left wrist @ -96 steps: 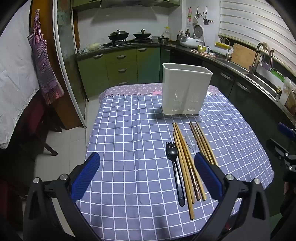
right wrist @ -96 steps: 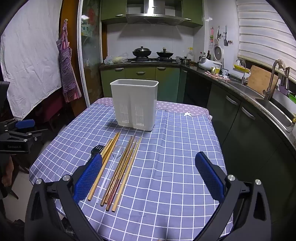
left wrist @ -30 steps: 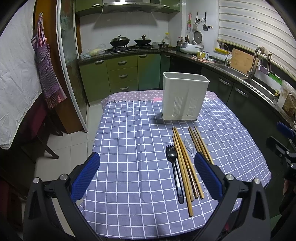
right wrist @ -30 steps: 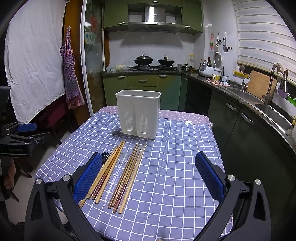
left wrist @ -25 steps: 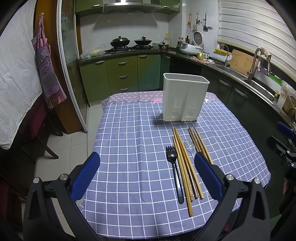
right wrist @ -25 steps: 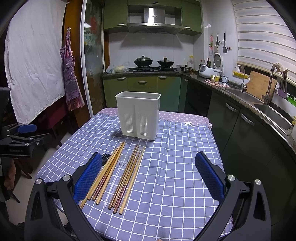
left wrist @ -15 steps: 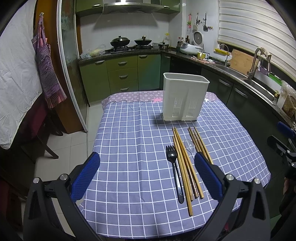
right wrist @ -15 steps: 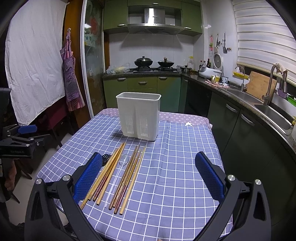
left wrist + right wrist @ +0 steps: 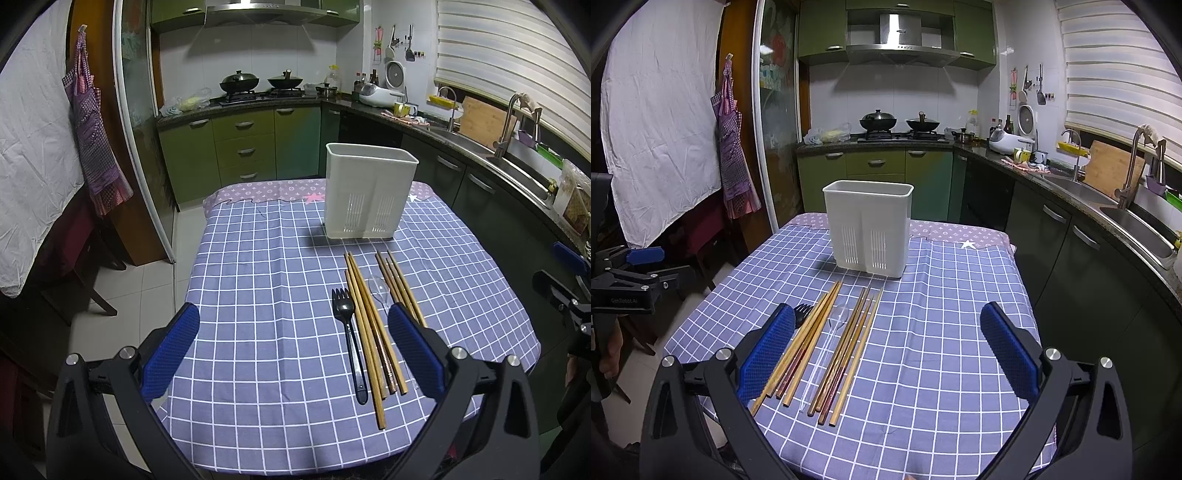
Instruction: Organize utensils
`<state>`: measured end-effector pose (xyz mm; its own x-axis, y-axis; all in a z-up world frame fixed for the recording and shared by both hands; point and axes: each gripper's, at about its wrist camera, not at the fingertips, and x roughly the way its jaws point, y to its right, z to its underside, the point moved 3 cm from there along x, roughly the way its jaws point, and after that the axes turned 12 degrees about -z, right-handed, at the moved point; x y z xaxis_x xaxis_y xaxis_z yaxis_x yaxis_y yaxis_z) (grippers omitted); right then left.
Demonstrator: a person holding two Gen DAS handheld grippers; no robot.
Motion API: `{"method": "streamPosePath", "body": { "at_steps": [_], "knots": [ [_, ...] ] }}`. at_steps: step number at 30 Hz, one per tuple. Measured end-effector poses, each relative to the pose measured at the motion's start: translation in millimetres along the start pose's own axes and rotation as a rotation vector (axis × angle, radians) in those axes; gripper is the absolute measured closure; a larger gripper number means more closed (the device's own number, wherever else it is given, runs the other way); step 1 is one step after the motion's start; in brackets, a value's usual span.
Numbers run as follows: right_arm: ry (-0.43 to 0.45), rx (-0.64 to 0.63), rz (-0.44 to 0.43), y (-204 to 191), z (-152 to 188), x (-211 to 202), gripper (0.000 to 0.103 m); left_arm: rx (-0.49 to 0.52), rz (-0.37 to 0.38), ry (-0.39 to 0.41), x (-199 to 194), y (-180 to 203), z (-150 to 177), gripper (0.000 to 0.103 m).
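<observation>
A white utensil holder [image 9: 370,195] is standing upright at the far side of the bench [image 9: 258,314]. Nearer, a black fork [image 9: 349,339], chopsticks [image 9: 365,325] and a clear spoon [image 9: 380,291] are lying side by side. The left gripper [image 9: 291,347] is hovering with jaws wide apart.

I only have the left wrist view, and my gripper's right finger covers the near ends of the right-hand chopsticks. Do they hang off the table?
Observer: No. In the right wrist view, the right chopstick bundle ends on the checked tablecloth, short of its near edge.
Operator: And the spoon's handle?
Observer: The clear spoon lies straight between the left chopstick bundle and the right one, with its bowl toward the white utensil holder.
Operator: Is the other gripper carrying anything?
Observer: No. The right gripper is open and empty above the cloth.
</observation>
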<state>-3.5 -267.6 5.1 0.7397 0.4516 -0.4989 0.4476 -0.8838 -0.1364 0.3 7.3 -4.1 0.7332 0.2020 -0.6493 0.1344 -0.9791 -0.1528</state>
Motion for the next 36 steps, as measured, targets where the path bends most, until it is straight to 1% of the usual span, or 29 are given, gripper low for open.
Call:
{"method": "streamPosePath", "body": {
  "at_steps": [7,13,15,18,19,21,22,23,24,25,26,27,28,29,31,34,36],
  "knots": [
    [-0.007,0.002,0.003,1,0,3,0.004,0.001,0.001,-0.004,1,1,1,0.006],
    [-0.017,0.005,0.007,3,2,6,0.004,0.015,0.009,-0.029,9,9,1,0.006],
    [-0.027,0.007,0.015,6,4,9,0.004,0.022,0.034,-0.059,18,15,-2,0.006],
    [-0.045,0.01,0.036,16,7,13,0.004,0.06,0.053,-0.14,45,31,-8,0.006],
    [-0.05,0.014,0.044,19,8,15,0.004,0.078,0.046,-0.162,54,37,-9,0.008],
    [-0.064,0.03,0.06,28,13,18,0.004,0.125,0.042,-0.209,71,51,-10,0.019],
    [-0.069,0.037,0.065,31,14,19,0.004,0.142,0.047,-0.245,82,60,-10,0.029],
    [-0.074,0.043,0.069,35,16,20,0.004,0.147,0.054,-0.272,90,65,-11,0.036],
    [-0.081,0.048,0.073,39,17,21,0.004,0.153,0.057,-0.302,99,72,-11,0.04],
    [-0.084,0.053,0.076,43,18,23,0.004,0.162,0.051,-0.325,107,77,-12,0.048],
    [-0.087,0.055,0.078,46,19,24,0.004,0.173,0.048,-0.341,112,82,-12,0.053],
    [-0.093,0.058,0.08,49,21,26,0.004,0.184,0.048,-0.36,117,87,-12,0.054],
    [-0.1,0.06,0.08,52,22,27,0.004,0.193,0.048,-0.386,122,92,-11,0.058],
    [-0.108,0.062,0.081,54,24,29,0.004,0.202,0.036,-0.408,126,95,-9,0.068],
    [-0.118,0.061,0.078,57,26,32,0.004,0.212,0.023,-0.446,131,95,-7,0.076],
    [-0.125,0.068,0.07,62,30,37,0.004,0.219,0.012,-0.493,138,96,-5,0.081],
    [-0.13,0.073,0.063,62,31,39,0.004,0.223,0.006,-0.524,143,96,-3,0.081]
  ]
}}
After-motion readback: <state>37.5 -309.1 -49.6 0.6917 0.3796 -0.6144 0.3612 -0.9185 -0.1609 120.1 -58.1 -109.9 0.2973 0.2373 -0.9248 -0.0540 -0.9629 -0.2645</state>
